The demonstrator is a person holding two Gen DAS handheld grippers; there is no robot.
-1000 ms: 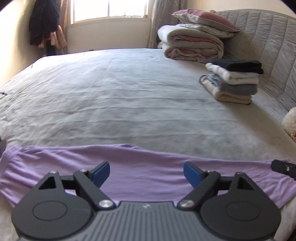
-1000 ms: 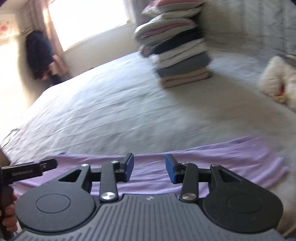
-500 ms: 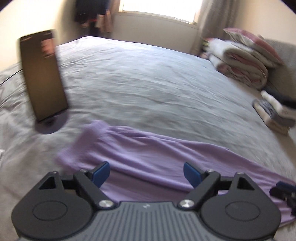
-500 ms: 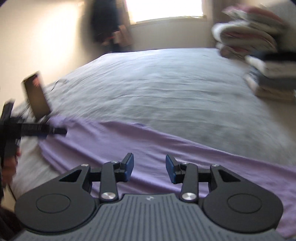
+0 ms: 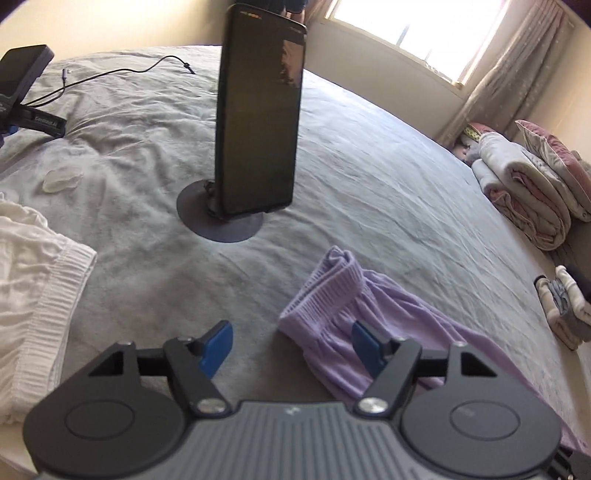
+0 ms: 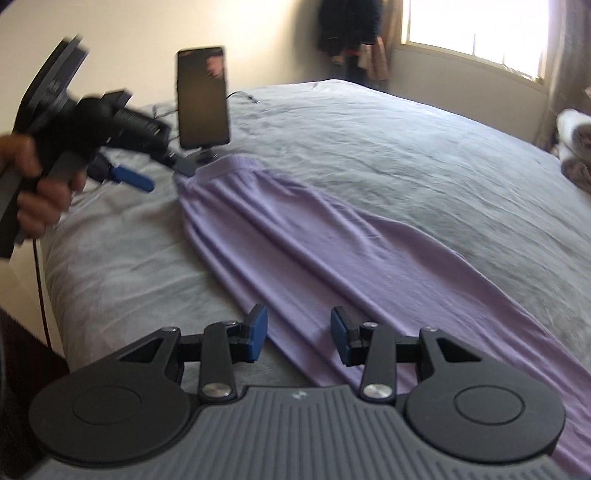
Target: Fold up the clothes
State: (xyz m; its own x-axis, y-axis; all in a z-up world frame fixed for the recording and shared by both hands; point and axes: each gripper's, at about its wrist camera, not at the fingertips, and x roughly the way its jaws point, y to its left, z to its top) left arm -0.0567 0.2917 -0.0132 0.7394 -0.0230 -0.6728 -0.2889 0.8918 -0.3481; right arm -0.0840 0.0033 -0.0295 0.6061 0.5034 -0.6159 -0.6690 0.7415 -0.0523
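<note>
sunlit from a window (image 5: 436,33) at the far wall, the bed (image 5: 369,177) is spread with a wrinkled grey cover. a phone (image 5: 258,110) stands upright on a round-based stand (image 5: 207,221) near the bed's corner, with a thin cable (image 5: 110,74) lying behind it. a white garment (image 5: 33,288) is bunched at the left of the left wrist view, and folded bedding (image 5: 528,195) is piled at the far right.

the purple garment (image 6: 314,251) lies stretched out long across the bed, its ribbed waistband end (image 5: 325,291) nearest the phone stand. the left gripper (image 5: 291,345) hangs low over that end with its jaws closing; the corner of the waistband sits between them, beside the right blue pad, but the pads do not press on it. a hand (image 6: 33,184) holds this gripper's handle in the right wrist view.

the right gripper (image 6: 298,334) is partly open and grips nothing; it hovers over the garment's near edge, further along its length.
</note>
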